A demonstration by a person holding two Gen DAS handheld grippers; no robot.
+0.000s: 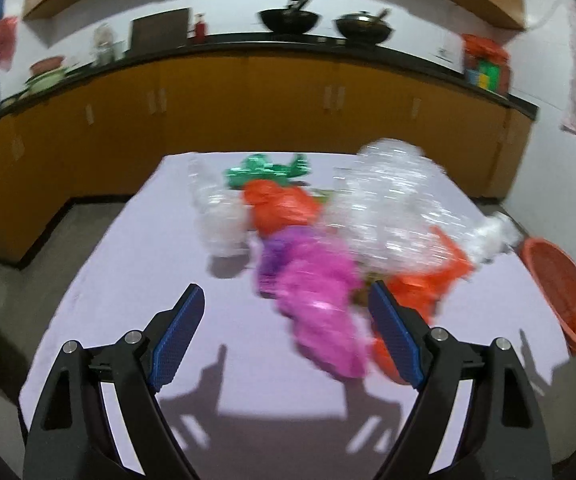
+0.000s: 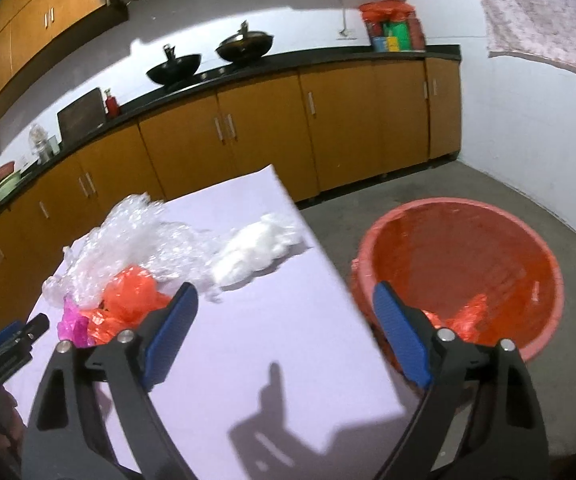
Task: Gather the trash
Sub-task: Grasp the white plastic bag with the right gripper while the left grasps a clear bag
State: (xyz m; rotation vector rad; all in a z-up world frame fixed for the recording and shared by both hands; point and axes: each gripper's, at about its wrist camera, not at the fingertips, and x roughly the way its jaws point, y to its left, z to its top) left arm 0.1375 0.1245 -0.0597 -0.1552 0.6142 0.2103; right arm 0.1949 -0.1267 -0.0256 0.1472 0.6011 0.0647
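L gripper (image 1: 284, 300) over the table (image 1: 128, 280), fingers wide apart, nothing btwn them; pink bag (image 1: 319, 300) just ahead, blurred, prob. crumpled plastic. R gripper (image 2: 284, 300) likewise spread, empty, at the table's edge. Trash pile w/ clear wrap (image 2: 136, 236) on the table; red bin (image 2: 463, 264) on the floor beside it.

1. No readable text, label, brand, number or sign in either wrist view.
2. Coloured packages under an orange bag (image 2: 393, 24) on the far kitchen counter: blocks of print only, too blurred and too small to read.
3. White sheet (image 1: 449, 51) against the wall beside those packages: a dark mark on it, not legible.
4. Trash on the desk: no print to be made out.
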